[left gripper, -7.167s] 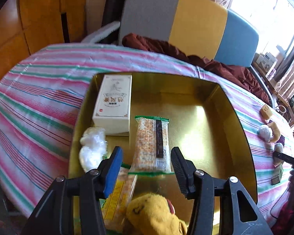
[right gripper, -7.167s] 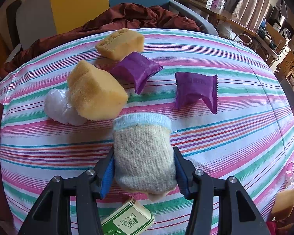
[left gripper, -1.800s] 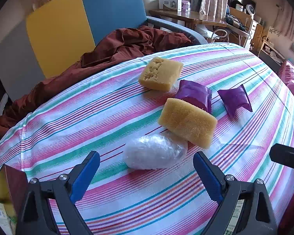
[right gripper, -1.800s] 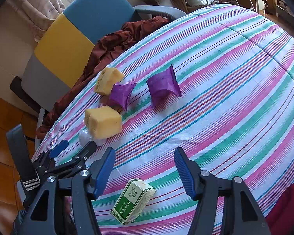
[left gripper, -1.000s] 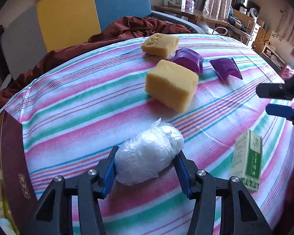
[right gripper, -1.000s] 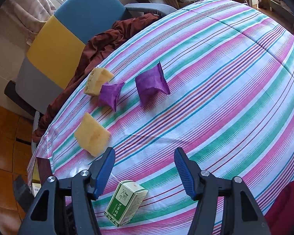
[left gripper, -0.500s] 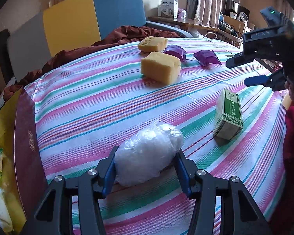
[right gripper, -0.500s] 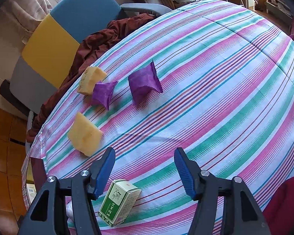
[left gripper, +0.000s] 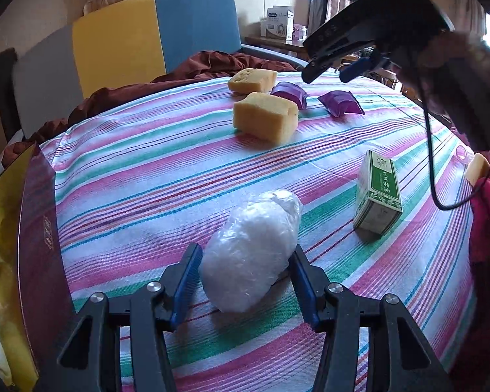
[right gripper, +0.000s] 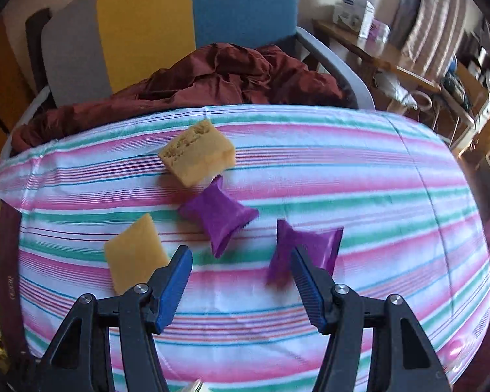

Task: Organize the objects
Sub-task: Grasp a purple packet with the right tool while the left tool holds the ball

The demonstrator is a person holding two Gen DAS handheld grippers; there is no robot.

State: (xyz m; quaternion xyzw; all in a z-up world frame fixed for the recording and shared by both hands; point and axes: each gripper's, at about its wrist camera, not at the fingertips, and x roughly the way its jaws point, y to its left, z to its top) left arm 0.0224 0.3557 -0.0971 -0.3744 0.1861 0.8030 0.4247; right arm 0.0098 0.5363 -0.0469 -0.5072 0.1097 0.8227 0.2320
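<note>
My left gripper (left gripper: 246, 254) is shut on a white plastic-wrapped bundle (left gripper: 258, 225), low over the striped tablecloth (left gripper: 153, 176). A green carton (left gripper: 379, 192) stands to its right. My right gripper (right gripper: 240, 254) is open and holds nothing; it hovers over the cloth between a yellow sponge (right gripper: 134, 254) and a purple packet (right gripper: 310, 245). A second purple packet (right gripper: 222, 215) and another sponge (right gripper: 197, 153) lie beyond. In the left wrist view the right gripper (left gripper: 328, 76) hangs above the packets, held by a hand (left gripper: 447, 55).
A gold box with a maroon wall (left gripper: 37, 228) sits at the left table edge, with items inside. Behind the table stands a grey, yellow and blue chair (right gripper: 179, 29) with dark red cloth (right gripper: 219, 72). A black cable (left gripper: 431, 163) hangs at the right.
My left gripper has drawn back toward the box side with the bundle in it. The right gripper has rolled and swung from over the green carton to over the purple packets.
</note>
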